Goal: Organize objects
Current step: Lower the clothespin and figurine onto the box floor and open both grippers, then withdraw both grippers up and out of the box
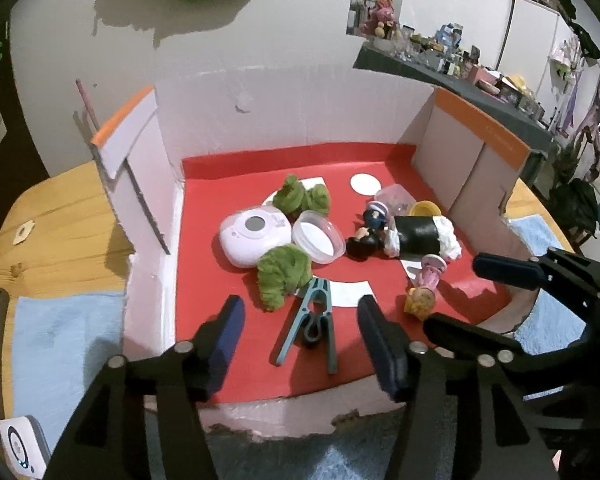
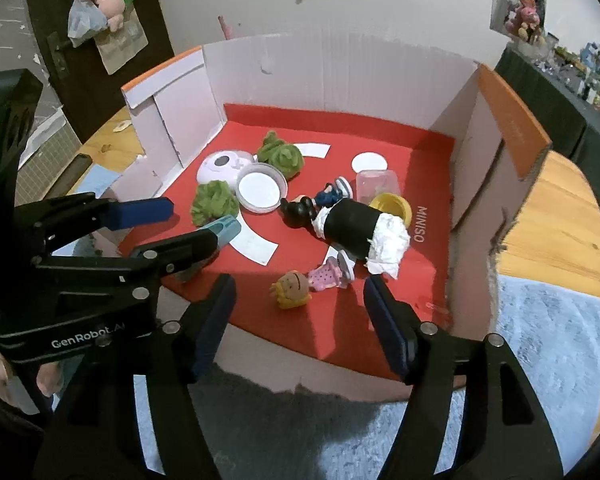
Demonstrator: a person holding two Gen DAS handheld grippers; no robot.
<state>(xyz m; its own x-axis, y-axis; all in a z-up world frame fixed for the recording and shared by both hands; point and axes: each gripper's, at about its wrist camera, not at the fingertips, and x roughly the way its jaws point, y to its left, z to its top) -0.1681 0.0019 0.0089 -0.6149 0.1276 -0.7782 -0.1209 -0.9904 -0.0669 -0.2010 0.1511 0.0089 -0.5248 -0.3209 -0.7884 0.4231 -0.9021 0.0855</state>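
I see my left hand-held gripper [image 1: 300, 328] with its jaws apart over the teal clip [image 1: 310, 322], which lies flat on the red floor of the box [image 1: 204, 280]; nothing is squeezed. My right hand-held gripper [image 2: 300, 312] is apart too, just near the little doll [image 2: 300, 286]; the box sits on the desk [image 1: 60, 216].

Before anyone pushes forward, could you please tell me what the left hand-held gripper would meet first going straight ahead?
Probably the teal clothes peg, lying on the red box floor between the open left hand-held gripper fingers; depth is uncertain.
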